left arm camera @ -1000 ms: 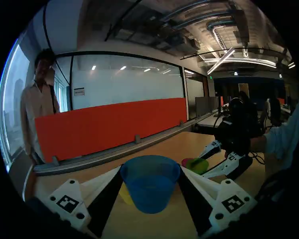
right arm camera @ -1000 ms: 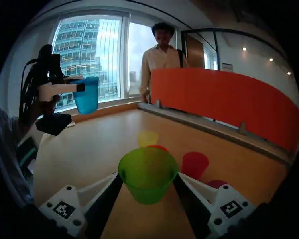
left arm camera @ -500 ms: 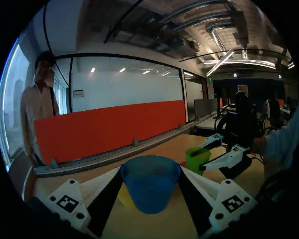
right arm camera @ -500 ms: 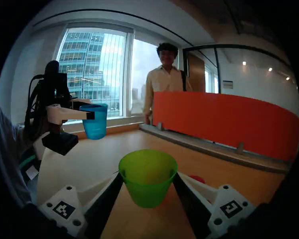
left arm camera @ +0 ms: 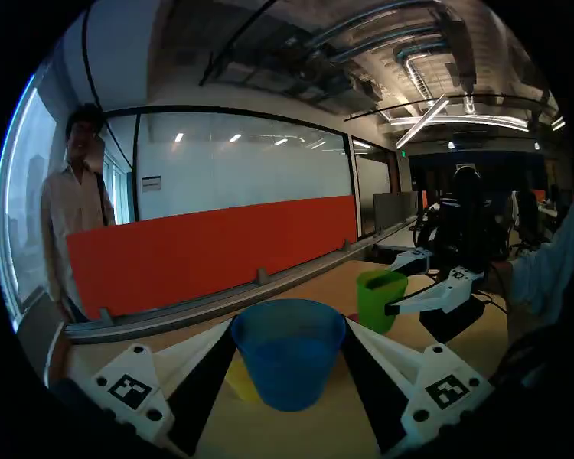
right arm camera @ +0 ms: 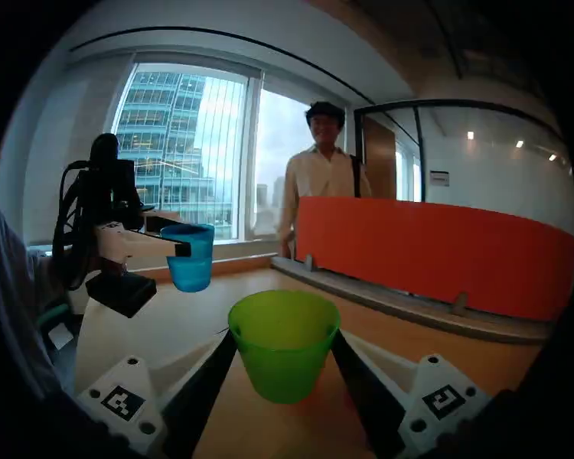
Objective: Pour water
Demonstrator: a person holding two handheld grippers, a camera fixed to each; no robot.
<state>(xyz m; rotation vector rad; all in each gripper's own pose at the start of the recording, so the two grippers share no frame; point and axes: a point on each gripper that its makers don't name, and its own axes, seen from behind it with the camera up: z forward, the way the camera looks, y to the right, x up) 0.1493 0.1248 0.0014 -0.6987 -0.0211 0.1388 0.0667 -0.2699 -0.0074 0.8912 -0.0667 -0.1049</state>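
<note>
left gripper view has the left gripper (left arm camera: 289, 336) clenched on the blue cup (left arm camera: 289, 371), upright above the table (left arm camera: 340, 279), the right gripper (right arm camera: 284, 340) grasping the green cup (right arm camera: 284, 363) nearby, so tipping before the rims align would likely spill water.

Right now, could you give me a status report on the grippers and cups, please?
Left gripper shut on blue cup, upright, liquid inside. Right gripper shut on green cup, upright. Cups apart, no pour yet. Yellow cup behind blue cup.
</note>
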